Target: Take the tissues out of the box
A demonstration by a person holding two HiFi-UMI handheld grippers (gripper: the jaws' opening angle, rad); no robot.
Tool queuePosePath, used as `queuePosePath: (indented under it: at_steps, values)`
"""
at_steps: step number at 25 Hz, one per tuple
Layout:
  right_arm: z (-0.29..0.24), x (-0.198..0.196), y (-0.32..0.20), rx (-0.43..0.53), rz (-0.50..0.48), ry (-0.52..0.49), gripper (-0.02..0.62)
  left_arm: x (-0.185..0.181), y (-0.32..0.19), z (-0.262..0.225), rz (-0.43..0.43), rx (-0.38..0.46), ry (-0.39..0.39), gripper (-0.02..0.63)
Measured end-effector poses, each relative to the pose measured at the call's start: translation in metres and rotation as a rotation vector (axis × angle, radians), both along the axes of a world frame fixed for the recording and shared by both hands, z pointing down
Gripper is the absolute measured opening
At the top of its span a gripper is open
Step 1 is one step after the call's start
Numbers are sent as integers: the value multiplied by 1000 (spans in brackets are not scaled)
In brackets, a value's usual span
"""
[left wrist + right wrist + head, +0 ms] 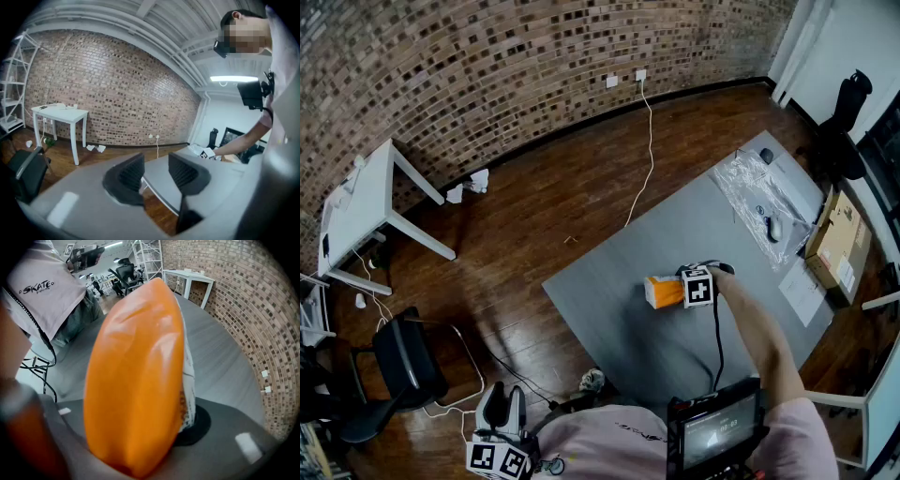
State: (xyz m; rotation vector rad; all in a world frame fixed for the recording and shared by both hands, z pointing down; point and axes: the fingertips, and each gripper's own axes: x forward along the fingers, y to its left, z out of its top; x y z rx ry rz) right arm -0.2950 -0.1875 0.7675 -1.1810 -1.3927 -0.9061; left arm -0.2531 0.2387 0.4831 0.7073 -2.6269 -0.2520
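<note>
An orange tissue box (662, 292) lies on the grey table (609, 281) near its middle. My right gripper (682, 289) is at the box's right end and is shut on it. In the right gripper view the orange box (136, 376) fills the space between the jaws, with a white printed side facing the dark right pad (200, 425). No tissue shows at the box. My left gripper (504, 405) hangs low beside the person's body, off the table's near edge. In the left gripper view it (157, 173) is open, and only the table edge shows past it.
A clear plastic sheet (764, 192) with a mouse lies at the table's far end, a cardboard box (836, 239) and a paper sheet (802, 291) beside it. On the floor stand a white side table (366, 202) and a black chair (408, 361); a white cable (645, 155) runs to the wall.
</note>
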Motion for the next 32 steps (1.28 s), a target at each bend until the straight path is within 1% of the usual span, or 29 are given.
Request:
queuePosePath:
  at_steps: [3,5,7,10,12,15,19,21,23,25,27,30,32]
  values:
    - [-8,15,9,-3,-13,-46,267,4,-3,-1,16,8,4,164]
    - [-15,25,18,-25,8,-87,265,5,-8,-1,34,14,3,163]
    - [-26,31,28,-59,54,-143,265,3,-15,-2,65,21,-5,160]
    - [-60,33,48,-131,160,-267,267,0,-29,-5,136,38,-24,158]
    - [-91,36,59,-192,266,-369,268,-2,-40,-6,194,53,-33,158]
    - [-151,42,72,-325,503,-563,268,-7,-59,-9,294,89,-46,158]
    - [-239,57,91,-573,846,-885,268,-8,-83,-19,405,139,-72,155]
    - [-283,77,97,-641,980,-1081,270,-7,-99,-24,491,167,-82,152]
    - [-323,102,104,-662,1065,-1281,270,-3,-116,-28,579,189,-91,152]
    - [-354,126,112,-655,1130,-1439,270,3,-133,-32,658,211,-100,150]
    - [-370,151,120,-595,1195,-1521,270,11,-151,-37,732,236,-104,146]
    - [-387,194,127,-516,1316,-1591,270,30,-178,-50,854,274,-110,135]
    - [-401,223,128,-470,1362,-1660,270,46,-197,-63,926,298,-128,124]
